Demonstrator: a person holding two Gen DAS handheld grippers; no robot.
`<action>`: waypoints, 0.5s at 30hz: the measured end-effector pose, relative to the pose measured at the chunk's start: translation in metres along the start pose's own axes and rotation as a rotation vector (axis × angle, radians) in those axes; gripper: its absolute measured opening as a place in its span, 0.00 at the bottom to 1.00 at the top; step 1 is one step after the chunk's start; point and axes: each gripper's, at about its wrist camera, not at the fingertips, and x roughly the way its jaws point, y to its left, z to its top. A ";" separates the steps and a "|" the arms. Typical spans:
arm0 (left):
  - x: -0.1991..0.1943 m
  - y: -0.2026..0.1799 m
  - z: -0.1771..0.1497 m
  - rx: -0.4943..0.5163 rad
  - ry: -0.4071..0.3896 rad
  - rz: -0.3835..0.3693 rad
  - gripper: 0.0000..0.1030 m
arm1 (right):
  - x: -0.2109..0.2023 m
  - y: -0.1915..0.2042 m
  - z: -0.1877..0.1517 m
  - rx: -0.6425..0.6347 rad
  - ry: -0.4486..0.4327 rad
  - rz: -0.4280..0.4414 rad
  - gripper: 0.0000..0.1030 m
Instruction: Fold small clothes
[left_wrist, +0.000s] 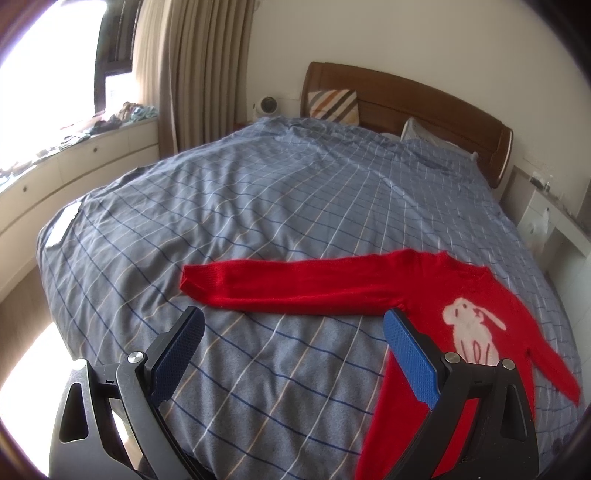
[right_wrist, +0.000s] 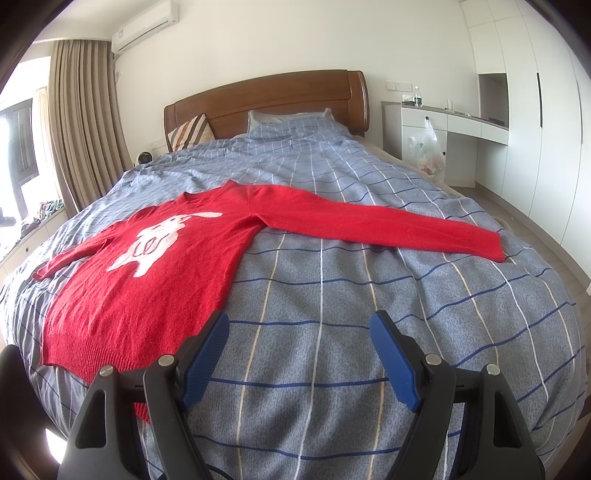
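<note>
A red sweater (right_wrist: 155, 280) with a white rabbit on its chest lies flat, face up, on the bed, both sleeves spread out. In the left wrist view the sweater (left_wrist: 461, 288) lies at right, with one sleeve (left_wrist: 295, 284) stretched out to the left. My left gripper (left_wrist: 293, 321) is open and empty, held above the quilt just short of that sleeve. My right gripper (right_wrist: 299, 326) is open and empty, above the quilt beside the sweater's right side, near its hem. The other sleeve (right_wrist: 388, 225) reaches to the right.
The bed has a blue checked quilt (right_wrist: 332, 332), a wooden headboard (right_wrist: 277, 99) and pillows (right_wrist: 188, 131). White drawers (left_wrist: 74, 173) under the window stand at left, curtains (left_wrist: 184, 74) behind. A white desk (right_wrist: 443, 125) with a hanging plastic bag (right_wrist: 426, 147) stands at right.
</note>
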 end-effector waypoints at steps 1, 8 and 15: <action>0.000 -0.001 -0.002 0.002 0.001 -0.004 0.95 | 0.000 0.000 0.000 0.001 0.000 0.000 0.76; -0.003 -0.013 -0.018 -0.006 0.025 -0.048 0.96 | -0.003 -0.006 0.004 0.043 -0.002 0.005 0.76; 0.015 -0.044 -0.059 0.048 0.130 -0.129 0.98 | 0.014 0.018 0.034 0.079 0.064 0.157 0.76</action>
